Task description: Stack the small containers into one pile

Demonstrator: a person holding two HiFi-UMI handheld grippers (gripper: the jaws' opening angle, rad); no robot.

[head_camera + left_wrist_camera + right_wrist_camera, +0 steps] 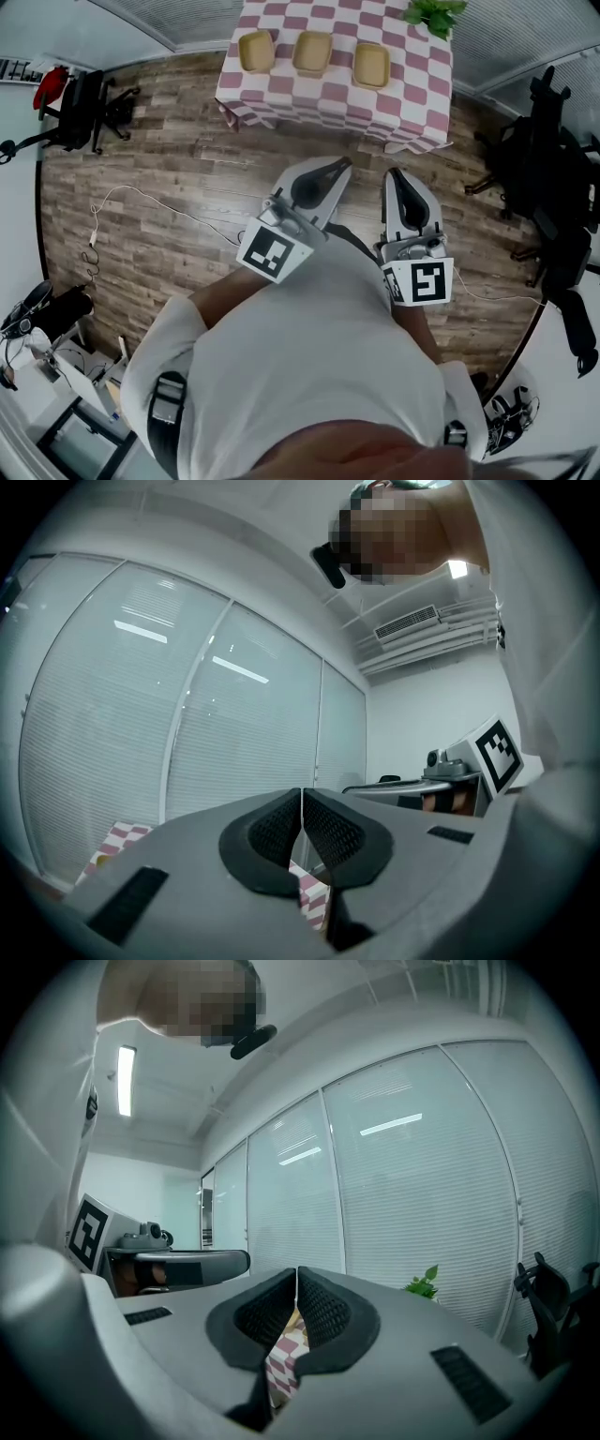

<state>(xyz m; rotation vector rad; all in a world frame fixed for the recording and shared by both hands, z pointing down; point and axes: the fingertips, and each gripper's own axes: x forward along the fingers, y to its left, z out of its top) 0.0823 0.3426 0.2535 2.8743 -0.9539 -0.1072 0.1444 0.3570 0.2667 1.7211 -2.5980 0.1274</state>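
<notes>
Three small tan containers stand in a row on a pink-and-white checked table (412,103) far ahead: one on the left (255,51), one in the middle (312,52), one on the right (371,64). Both grippers are held close to the person's chest, well short of the table. My left gripper (337,169) is shut with nothing between its pads (302,829). My right gripper (396,178) is shut and empty too, its pads (297,1309) meeting. Both gripper views point up at blinds and ceiling; only a bit of the checked cloth (284,1361) shows under the jaws.
A green plant (433,13) sits at the table's far right corner. Black office chairs stand at the right (544,178) and the far left (80,108). A white cable (141,202) trails over the wooden floor on the left. Equipment lies at the lower left (47,323).
</notes>
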